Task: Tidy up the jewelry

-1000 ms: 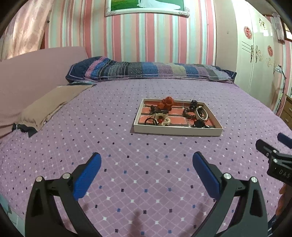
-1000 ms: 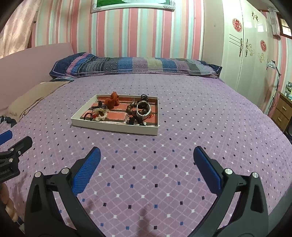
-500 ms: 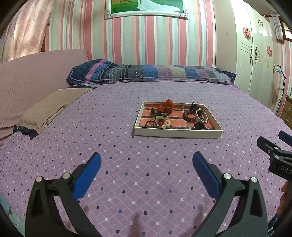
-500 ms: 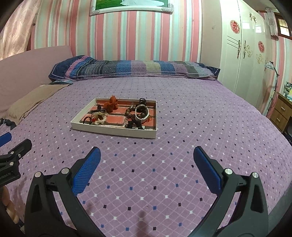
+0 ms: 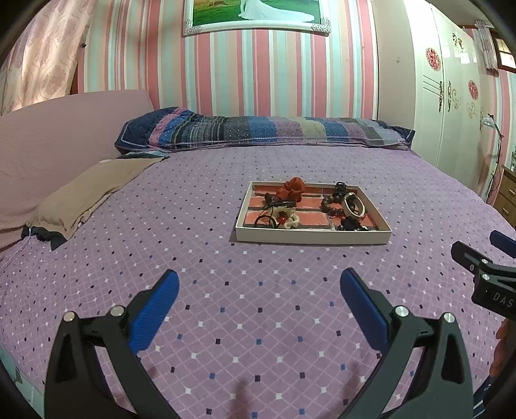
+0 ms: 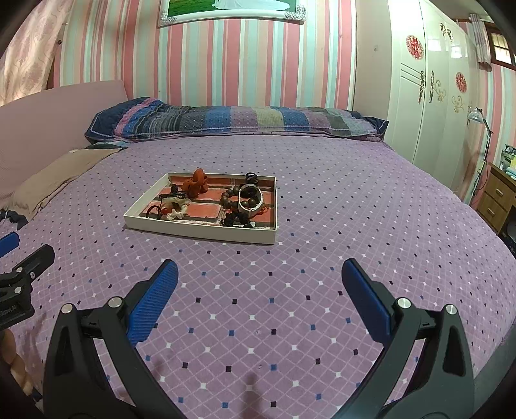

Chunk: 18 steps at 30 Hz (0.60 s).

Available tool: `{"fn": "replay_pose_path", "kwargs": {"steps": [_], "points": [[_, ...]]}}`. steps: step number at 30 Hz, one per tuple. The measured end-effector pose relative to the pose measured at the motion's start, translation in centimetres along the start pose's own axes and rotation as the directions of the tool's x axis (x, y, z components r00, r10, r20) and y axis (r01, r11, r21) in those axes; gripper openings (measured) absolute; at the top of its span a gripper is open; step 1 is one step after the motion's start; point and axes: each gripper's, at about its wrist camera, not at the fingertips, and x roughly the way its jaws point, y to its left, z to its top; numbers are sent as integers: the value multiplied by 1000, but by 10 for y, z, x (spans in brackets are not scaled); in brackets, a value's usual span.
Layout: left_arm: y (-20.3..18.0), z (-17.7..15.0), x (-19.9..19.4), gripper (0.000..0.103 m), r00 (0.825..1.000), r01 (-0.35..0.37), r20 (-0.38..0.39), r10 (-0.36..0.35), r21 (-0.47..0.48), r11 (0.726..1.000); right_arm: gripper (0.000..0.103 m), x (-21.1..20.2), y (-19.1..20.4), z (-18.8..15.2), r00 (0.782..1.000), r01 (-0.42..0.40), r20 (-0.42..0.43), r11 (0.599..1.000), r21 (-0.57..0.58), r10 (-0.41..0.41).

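One shallow white tray (image 5: pixel 311 239) sits on the bed, and its floor is split into brick-red compartments whose number I cannot make out under the clutter. In it I count one rust-red fabric scrunchie (image 5: pixel 292 189), one strand of dark wooden beads (image 5: pixel 332 206), one white bangle (image 5: pixel 353 204), one cream scrunchie (image 5: pixel 288 219) with a red bead, and one thin black hair tie (image 5: pixel 262 220). A few small black pieces lie tangled near the front corner; their number is unclear. Two grippers, left gripper (image 5: pixel 258 293) and right gripper (image 6: pixel 259 283), each show two blue pads. One long striped pillow (image 5: pixel 267 130), one tan pillow (image 5: pixel 93 190), one framed picture (image 5: pixel 256 14).
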Motion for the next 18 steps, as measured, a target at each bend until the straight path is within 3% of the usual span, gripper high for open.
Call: {"fn": "replay_pose_path", "kwargs": {"steps": [18], "points": [[-3, -1, 1, 98, 1000, 6, -1, -6, 7, 1000, 99, 3, 0, -2, 1000, 4, -1, 1000, 5, -4]]}}
